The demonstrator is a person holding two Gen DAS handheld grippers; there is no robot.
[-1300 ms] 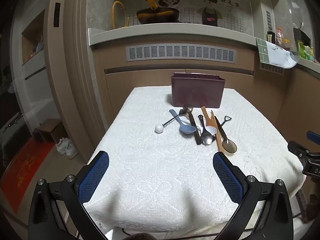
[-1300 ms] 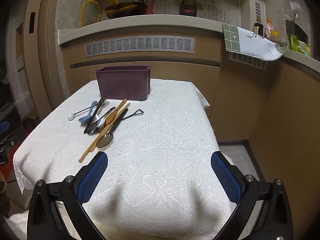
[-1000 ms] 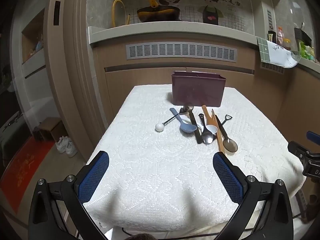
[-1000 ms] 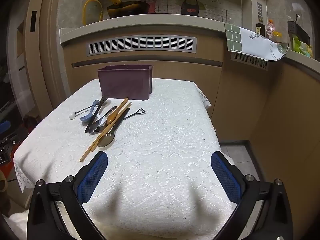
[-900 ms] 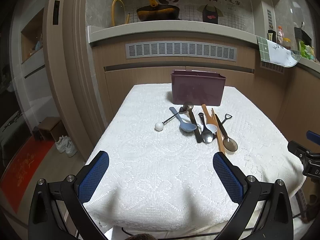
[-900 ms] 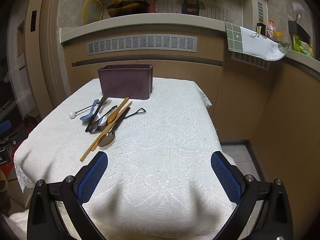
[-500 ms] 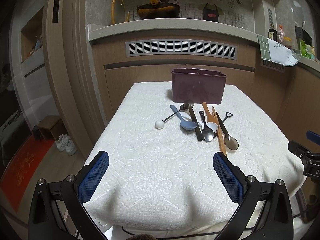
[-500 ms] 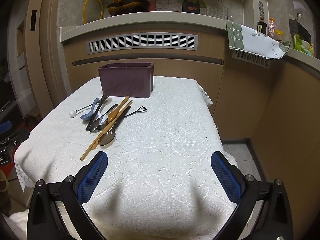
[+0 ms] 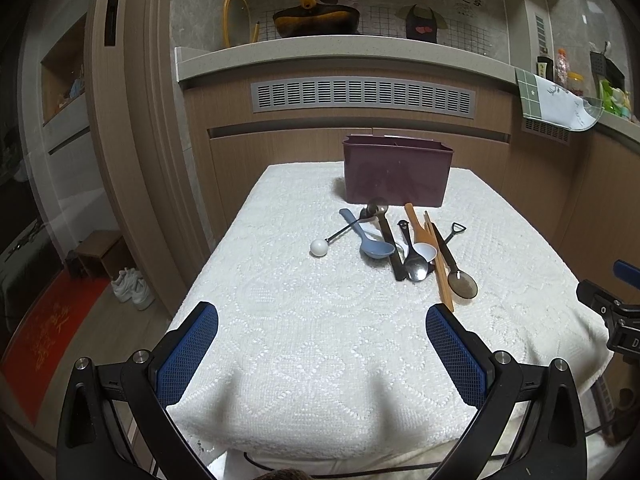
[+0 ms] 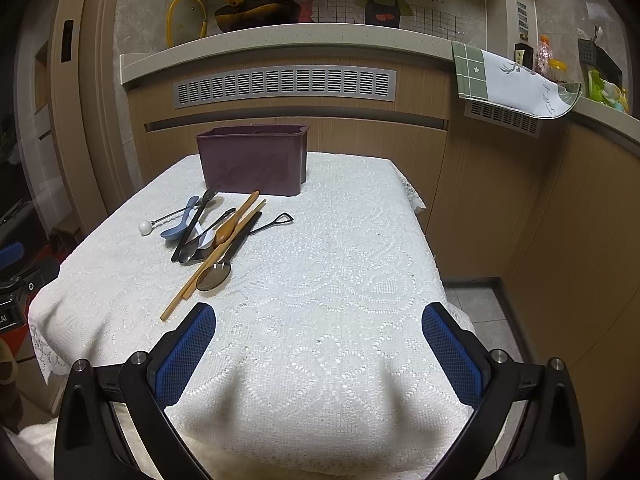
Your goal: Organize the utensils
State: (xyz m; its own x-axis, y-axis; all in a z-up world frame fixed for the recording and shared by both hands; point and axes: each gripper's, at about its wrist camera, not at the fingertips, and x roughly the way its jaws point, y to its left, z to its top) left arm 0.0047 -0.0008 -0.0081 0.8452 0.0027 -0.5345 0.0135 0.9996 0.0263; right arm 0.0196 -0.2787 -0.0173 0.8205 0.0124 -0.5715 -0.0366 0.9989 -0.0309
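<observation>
A dark purple utensil box (image 9: pixel 398 170) (image 10: pixel 253 159) stands at the far end of the white lace-covered table (image 9: pixel 304 320) (image 10: pixel 340 280). In front of it lies a loose pile of utensils: a blue spoon (image 9: pixel 370 240) (image 10: pixel 178 227), a white-ball stirrer (image 9: pixel 319 247) (image 10: pixel 145 227), metal spoons (image 9: pixel 415 264), a wooden spoon (image 10: pixel 228 229), wooden chopsticks (image 9: pixel 440 272) (image 10: pixel 196 276) and a brown shovel-handled spoon (image 9: pixel 462 282) (image 10: pixel 214 274). My left gripper (image 9: pixel 322 344) and right gripper (image 10: pixel 319 340) hang open over the near table edge, well short of the pile, holding nothing.
A counter ledge with a pan (image 9: pixel 314 20) and a hanging green-checked towel (image 10: pixel 508 80) runs behind the table. Shoes (image 9: pixel 132 288) and a red mat (image 9: pixel 48 332) lie on the floor at left. A wooden cabinet wall (image 10: pixel 560 220) stands right of the table.
Both grippers have drifted slightly, so the table and utensils sit a little differently in view. Nothing on the table has moved and both grippers stay open.
</observation>
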